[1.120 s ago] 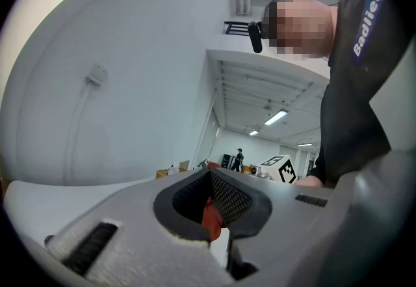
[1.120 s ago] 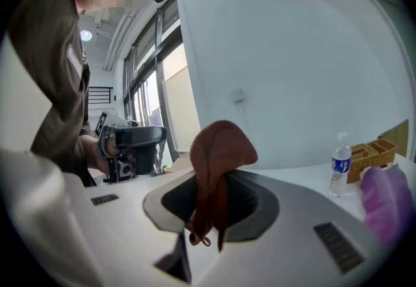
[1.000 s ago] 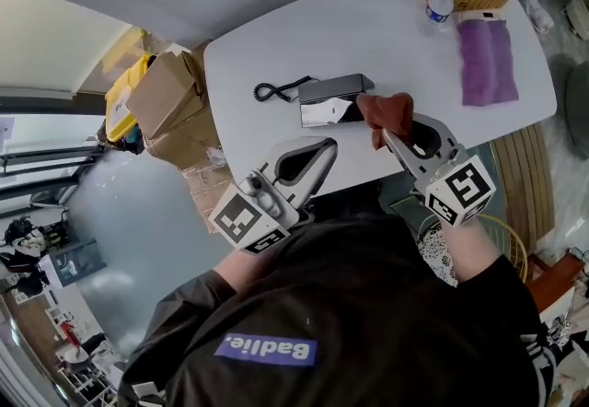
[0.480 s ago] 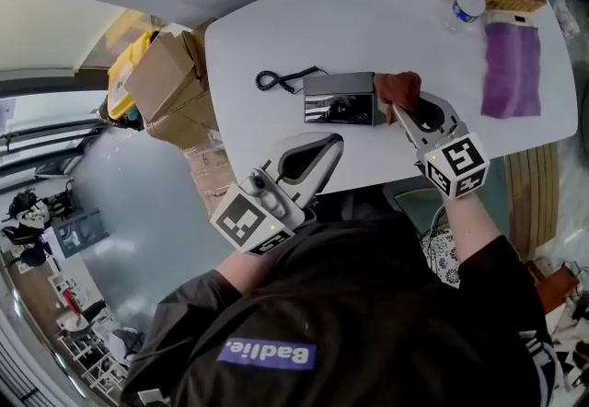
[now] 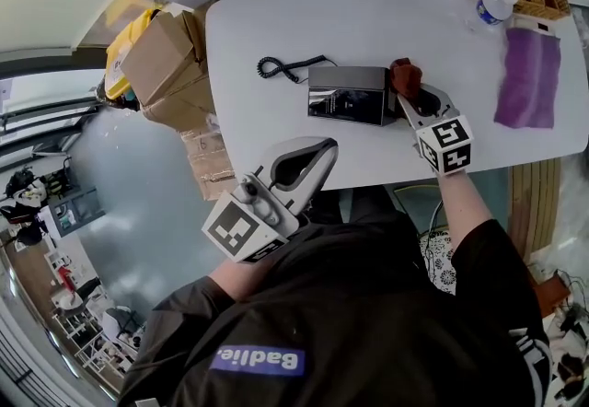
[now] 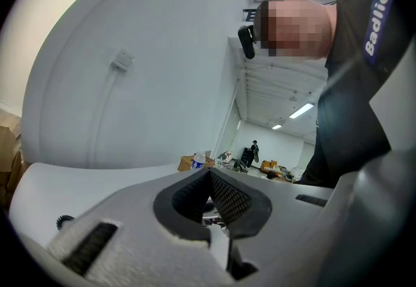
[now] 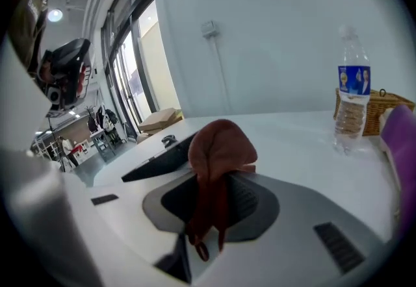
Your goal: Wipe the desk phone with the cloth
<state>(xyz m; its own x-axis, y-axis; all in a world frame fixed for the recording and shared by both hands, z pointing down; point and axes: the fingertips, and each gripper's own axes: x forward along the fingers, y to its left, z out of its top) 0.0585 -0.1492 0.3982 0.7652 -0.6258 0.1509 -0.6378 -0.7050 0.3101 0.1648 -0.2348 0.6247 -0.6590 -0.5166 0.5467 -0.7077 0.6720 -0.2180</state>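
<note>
The right tool [image 5: 410, 94] is pinched shut on the brown cloth [image 5: 405, 75], right at the right end of the desk phone [image 5: 348, 94] on the counter [image 5: 386, 0]. The left tool [image 5: 317, 152] is closed and empty, nearer the person than the phone. Wiping looks about to start. Next, the cloth should slide gently across the phone's top.

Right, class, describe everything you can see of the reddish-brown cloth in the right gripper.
The cloth is reddish-brown, soft and thin, bunched into a rounded fold with loose ends hanging below. The right gripper is shut on it, pinching it between its jaws. It is at the right end of the black desk phone, over the white table; contact with the phone is unclear.
</note>
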